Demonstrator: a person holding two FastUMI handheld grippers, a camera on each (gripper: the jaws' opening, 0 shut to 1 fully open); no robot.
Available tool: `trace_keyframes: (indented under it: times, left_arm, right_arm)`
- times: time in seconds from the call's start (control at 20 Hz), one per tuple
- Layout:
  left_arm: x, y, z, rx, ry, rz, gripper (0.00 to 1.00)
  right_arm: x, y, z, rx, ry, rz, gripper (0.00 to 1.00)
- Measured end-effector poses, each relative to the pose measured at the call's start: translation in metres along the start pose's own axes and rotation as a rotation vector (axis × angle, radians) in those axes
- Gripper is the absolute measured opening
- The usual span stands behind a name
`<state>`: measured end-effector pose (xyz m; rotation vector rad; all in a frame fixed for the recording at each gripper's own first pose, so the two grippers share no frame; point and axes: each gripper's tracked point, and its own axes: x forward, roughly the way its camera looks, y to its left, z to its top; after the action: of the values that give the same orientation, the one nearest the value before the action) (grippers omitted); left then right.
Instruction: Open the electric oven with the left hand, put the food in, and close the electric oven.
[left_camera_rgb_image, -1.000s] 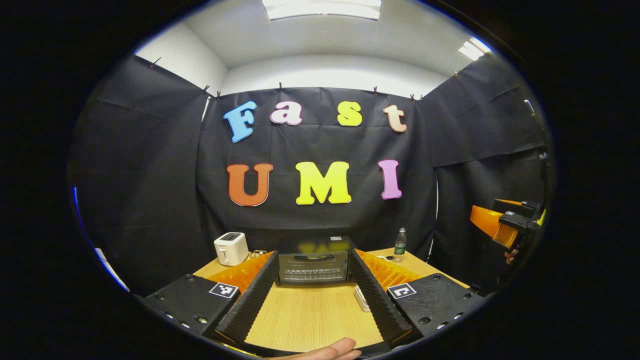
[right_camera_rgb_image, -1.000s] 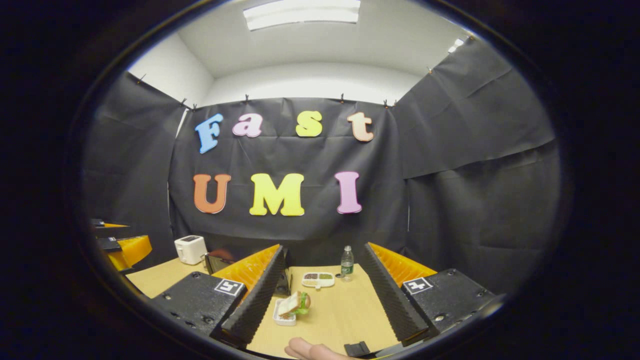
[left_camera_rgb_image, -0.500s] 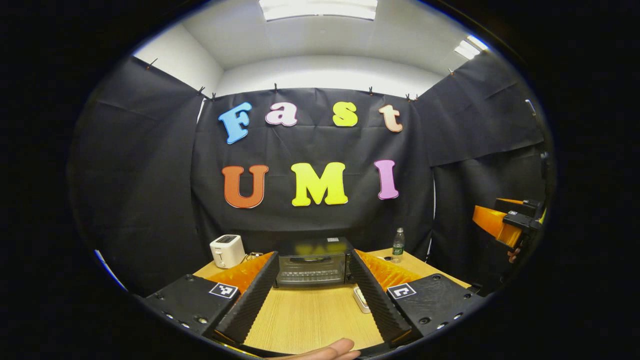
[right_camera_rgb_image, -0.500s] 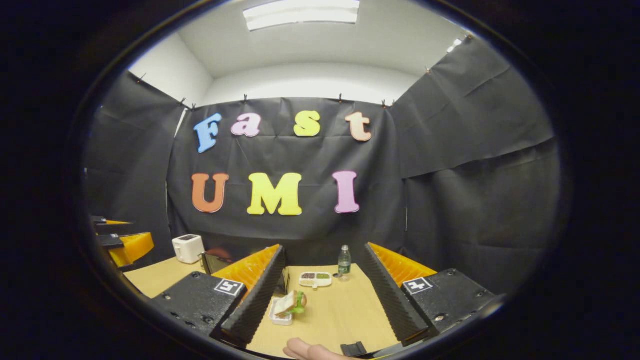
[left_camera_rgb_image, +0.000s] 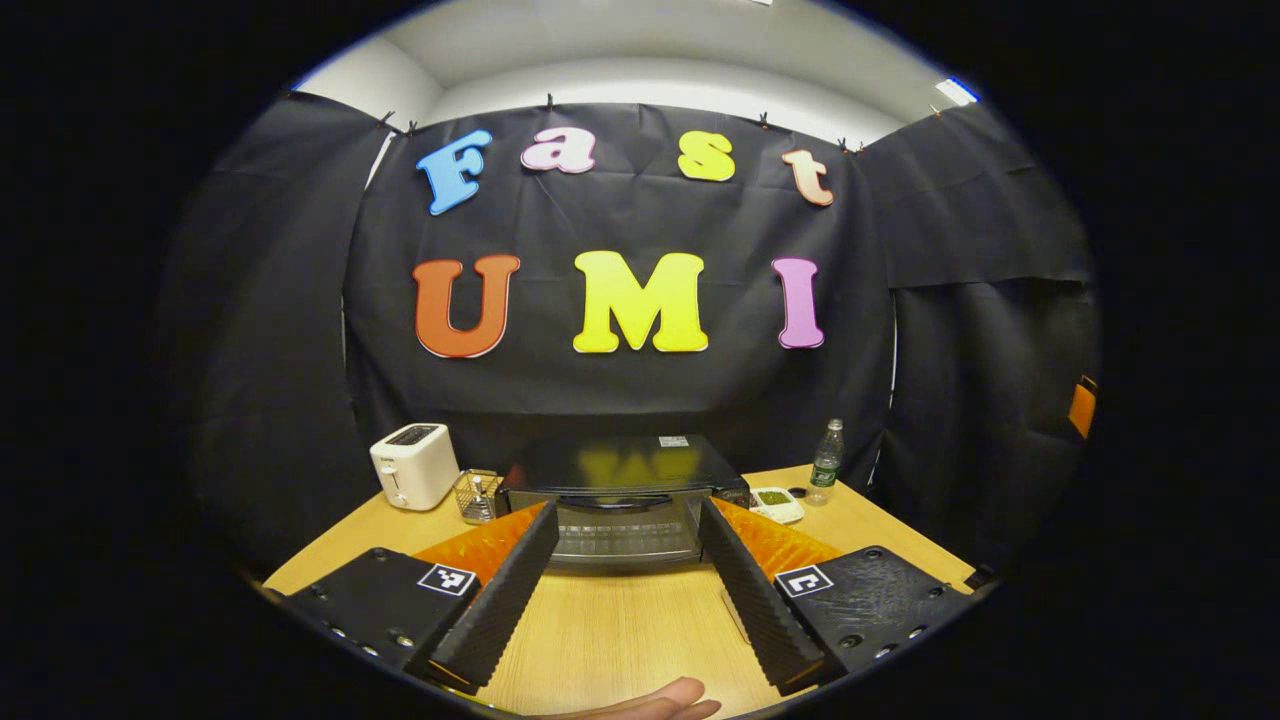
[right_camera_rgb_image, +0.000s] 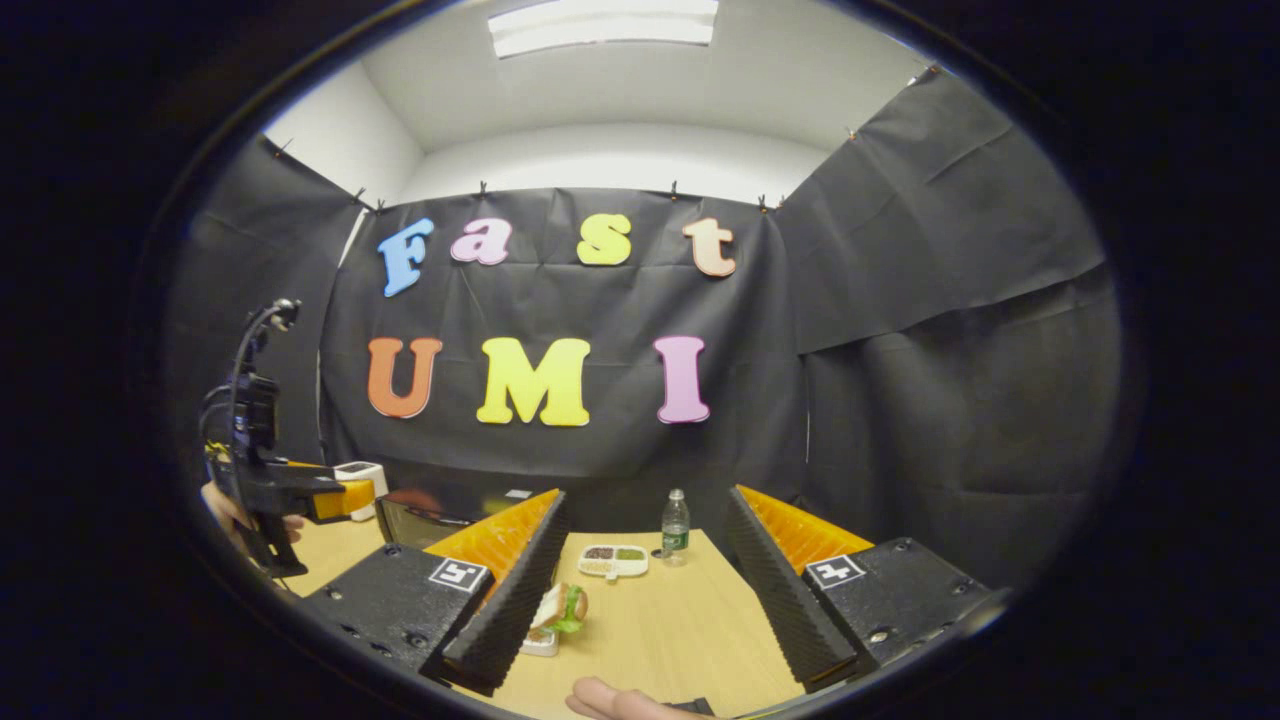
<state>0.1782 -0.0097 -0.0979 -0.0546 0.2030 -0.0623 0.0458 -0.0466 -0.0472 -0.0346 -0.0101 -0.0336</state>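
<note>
- The left tongs (left_camera_rgb_image: 625, 560) are spread wide with nothing between them, above the wooden counter (left_camera_rgb_image: 620, 640), pointing at the electric oven (left_camera_rgb_image: 622, 490), whose door is closed.
- The right tongs (right_camera_rgb_image: 645, 570) gape wide too, gripping nothing.
- The sandwich (right_camera_rgb_image: 560, 605) lies on a small white dish, beside their left finger.
- A toaster (left_camera_rgb_image: 412, 478) stands left of the oven and a water bottle (left_camera_rgb_image: 826, 474) to its right.

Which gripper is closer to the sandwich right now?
Right. The right gripper has the sandwich just ahead, beside its left finger. The left gripper faces the electric oven, off to the side.
</note>
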Motion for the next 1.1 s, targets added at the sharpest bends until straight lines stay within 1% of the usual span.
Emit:
trace_keyframes:
  times: [0.1,0.3,0.55,0.7,0.75,0.8,0.95,1.1]
  left_arm:
    - [0.035,0.005,-0.009,-0.020,0.032,0.002,0.93]
    - [0.098,0.019,-0.024,-0.017,0.100,0.032,0.93]
    - [0.147,0.021,-0.049,0.018,0.178,0.045,0.93]
    - [0.163,0.019,-0.064,0.023,0.212,0.047,0.93]
    - [0.166,0.021,-0.067,0.027,0.217,0.059,0.82]
    - [0.168,0.025,-0.067,0.033,0.216,0.070,0.93]
    - [0.168,0.025,-0.071,0.028,0.231,0.070,0.96]
    - [0.161,0.025,-0.075,0.025,0.269,0.074,0.96]
  right_arm:
    - [0.010,-0.003,-0.009,-0.005,0.013,0.002,0.96]
    - [0.029,-0.015,-0.021,0.006,0.027,-0.007,0.96]
    - [0.042,-0.040,-0.033,0.026,0.040,-0.047,0.96]
    - [0.046,-0.047,-0.035,0.031,0.040,-0.061,0.96]
    - [0.046,-0.047,-0.037,0.030,0.040,-0.059,0.96]
    - [0.047,-0.046,-0.038,0.028,0.042,-0.054,0.96]
    - [0.047,-0.050,-0.041,0.031,0.045,-0.054,0.96]
    - [0.045,-0.053,-0.040,0.037,0.038,-0.059,0.96]
